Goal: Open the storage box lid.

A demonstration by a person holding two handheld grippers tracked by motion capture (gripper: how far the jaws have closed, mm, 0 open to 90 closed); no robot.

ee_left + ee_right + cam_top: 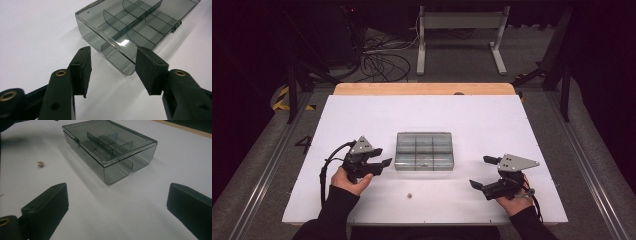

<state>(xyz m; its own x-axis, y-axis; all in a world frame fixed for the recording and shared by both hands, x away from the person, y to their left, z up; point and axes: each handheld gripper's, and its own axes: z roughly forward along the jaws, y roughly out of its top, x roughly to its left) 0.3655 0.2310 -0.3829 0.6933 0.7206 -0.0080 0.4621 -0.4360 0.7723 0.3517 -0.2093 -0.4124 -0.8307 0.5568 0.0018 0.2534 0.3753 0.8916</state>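
Note:
A clear grey plastic compartment box (424,150) lies closed in the middle of the white table, its dividers visible through the lid. In the left gripper view the box (135,27) lies just beyond the open jaws, with its latch (177,25) at the far right side. My left gripper (382,157) is held open just left of the box, apart from it. My right gripper (484,172) is open, wide, to the box's lower right. A small brass-coloured piece (409,195) lies loose in front of the box; it appears as the small piece (40,164) left of the box (110,147).
The white board (362,115) covers a wooden table whose edge (422,89) shows at the back. Beyond it are cables (382,60) on the floor and a metal frame (459,35).

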